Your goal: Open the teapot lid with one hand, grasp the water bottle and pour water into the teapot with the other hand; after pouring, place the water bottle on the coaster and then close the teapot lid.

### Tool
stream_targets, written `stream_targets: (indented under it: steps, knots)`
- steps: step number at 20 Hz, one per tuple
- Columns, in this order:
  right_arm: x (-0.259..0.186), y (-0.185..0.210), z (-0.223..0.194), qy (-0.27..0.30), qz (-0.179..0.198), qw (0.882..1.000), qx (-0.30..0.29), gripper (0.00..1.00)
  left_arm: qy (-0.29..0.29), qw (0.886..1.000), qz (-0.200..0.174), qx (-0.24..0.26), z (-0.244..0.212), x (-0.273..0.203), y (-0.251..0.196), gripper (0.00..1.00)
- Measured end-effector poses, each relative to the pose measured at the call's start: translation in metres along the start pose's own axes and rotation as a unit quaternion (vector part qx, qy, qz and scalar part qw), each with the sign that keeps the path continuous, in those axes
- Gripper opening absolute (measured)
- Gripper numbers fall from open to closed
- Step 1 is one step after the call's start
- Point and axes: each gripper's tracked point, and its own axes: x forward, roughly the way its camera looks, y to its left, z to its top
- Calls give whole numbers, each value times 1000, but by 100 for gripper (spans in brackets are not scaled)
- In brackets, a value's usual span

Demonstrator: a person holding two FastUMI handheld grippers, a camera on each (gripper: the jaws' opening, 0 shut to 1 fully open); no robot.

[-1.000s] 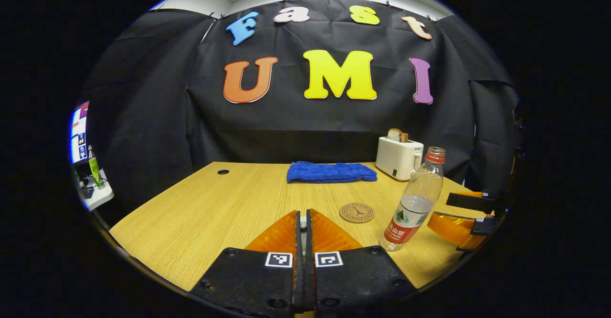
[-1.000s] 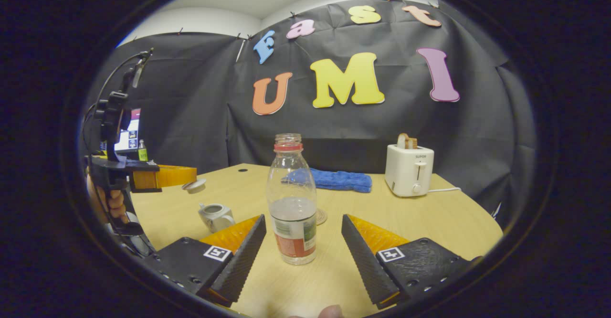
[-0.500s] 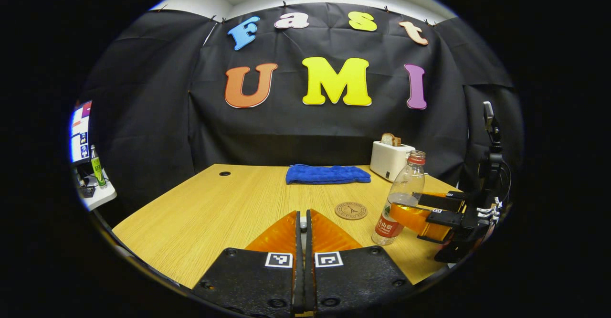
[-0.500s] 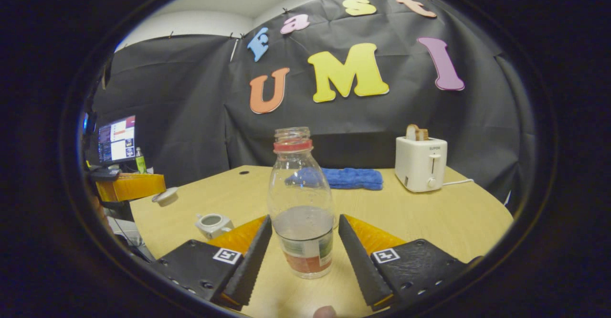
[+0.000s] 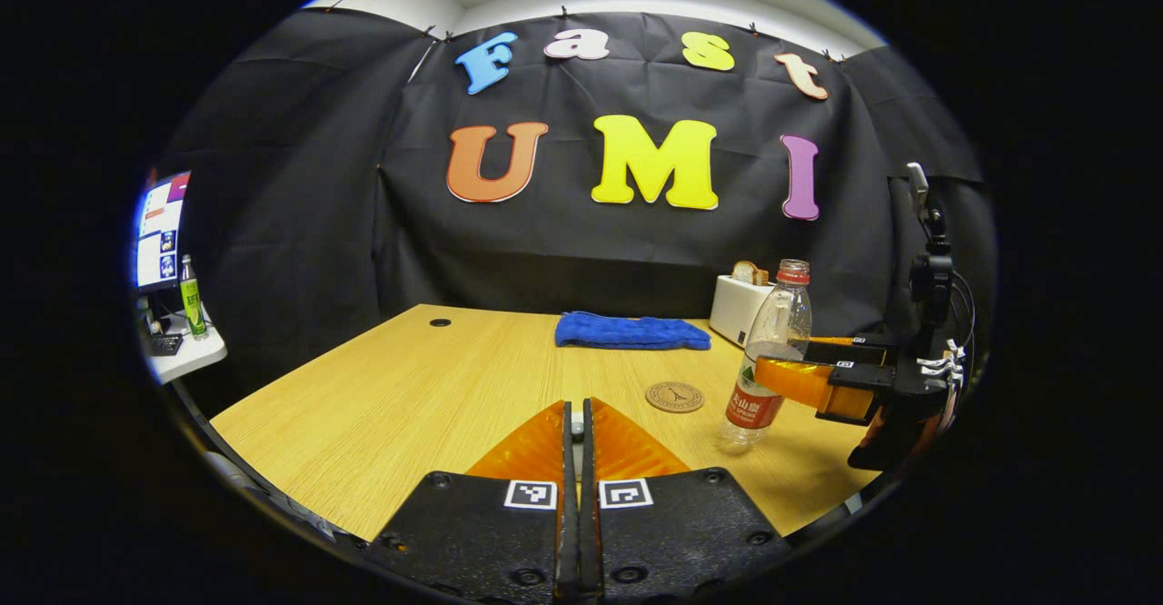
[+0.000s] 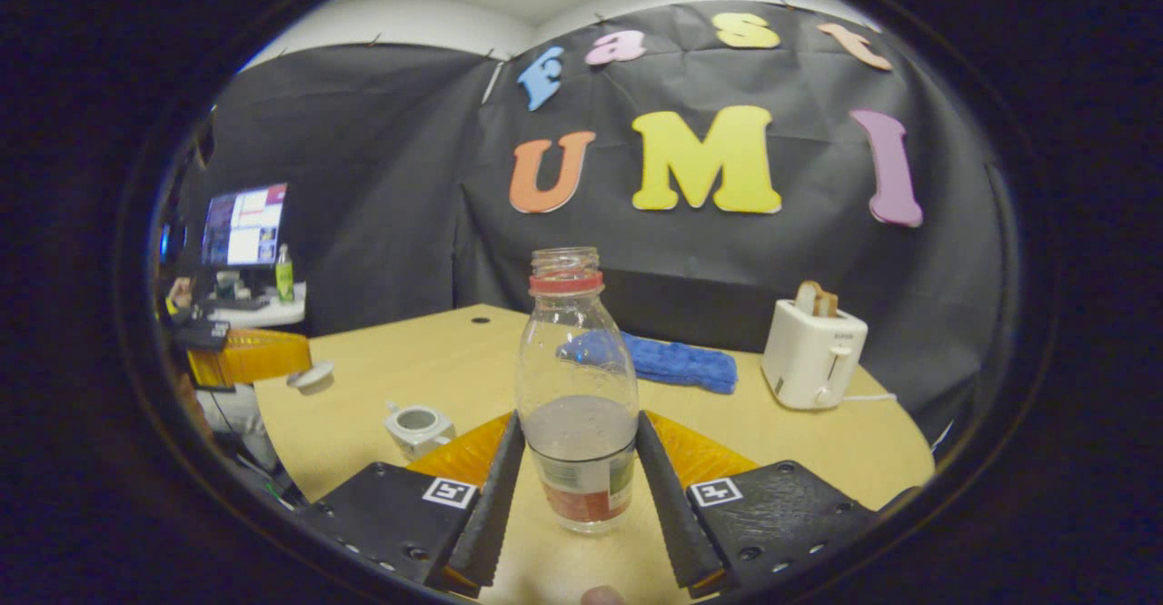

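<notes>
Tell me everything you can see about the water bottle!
The water bottle is clear plastic with a red neck ring, no cap, and a label low on its body. It is partly filled with water. It stands upright at the table, with the right gripper closed on its lower body, one finger on each side.

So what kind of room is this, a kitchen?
More likely a staged recording booth than a kitchen: black cloth wall, one wooden table with a toaster and teapot, a monitor alongside.
</notes>
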Motion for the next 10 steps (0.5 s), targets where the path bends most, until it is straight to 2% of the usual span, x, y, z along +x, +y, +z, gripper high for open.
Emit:
stream_targets:
  steps: [2,3,5,7,8,10]
  knots:
    - [9,4,0,15,-14,993,-114,70,-2,1000,6,-2,-1,-2,10,3]
    - [13,3,3,15,-30,984,-178,70,-1,1000,9,-3,-1,-4,16,3]
    - [22,7,2,17,-48,958,-282,70,-2,1000,13,-5,-3,-6,22,3]
    - [34,12,-4,23,-57,930,-363,70,-4,1000,17,-4,-4,-6,29,3]
    - [38,13,-5,24,-62,915,-397,70,-5,1000,19,-4,-4,-7,31,3]
    - [44,13,-10,29,-69,897,-437,71,-6,1000,22,-5,-5,-7,37,3]
